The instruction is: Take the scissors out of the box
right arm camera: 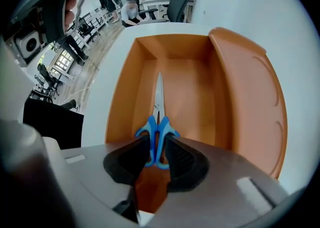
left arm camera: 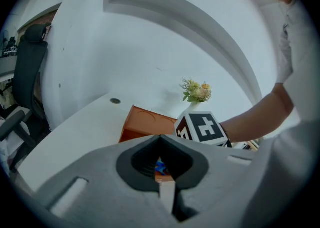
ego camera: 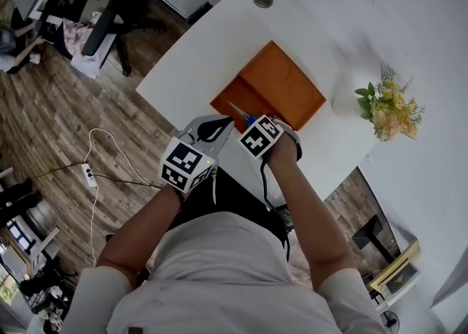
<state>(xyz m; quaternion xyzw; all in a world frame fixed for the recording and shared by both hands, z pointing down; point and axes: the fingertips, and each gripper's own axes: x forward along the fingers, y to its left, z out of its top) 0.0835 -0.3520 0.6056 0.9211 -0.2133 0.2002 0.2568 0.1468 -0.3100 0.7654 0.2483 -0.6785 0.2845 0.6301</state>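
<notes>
Scissors (right arm camera: 158, 122) with blue handles lie in the orange box (right arm camera: 195, 82), blades toward 12 o'clock in the right gripper view. They lie nearer the wall at 9 o'clock, and bare floor runs toward 3 o'clock as far as the opened lid (right arm camera: 250, 97). We see the right gripper (right arm camera: 158, 144) pointing down, its pads either side of the handles and, as far as we can judge, pressing them. The left gripper (left arm camera: 160, 136) hangs at 7 o'clock of the box, jaws together and empty. The white table (ego camera: 205, 55) lies bare toward 11 o'clock. Flowers (ego camera: 387, 106) stand well apart at 3 o'clock.
</notes>
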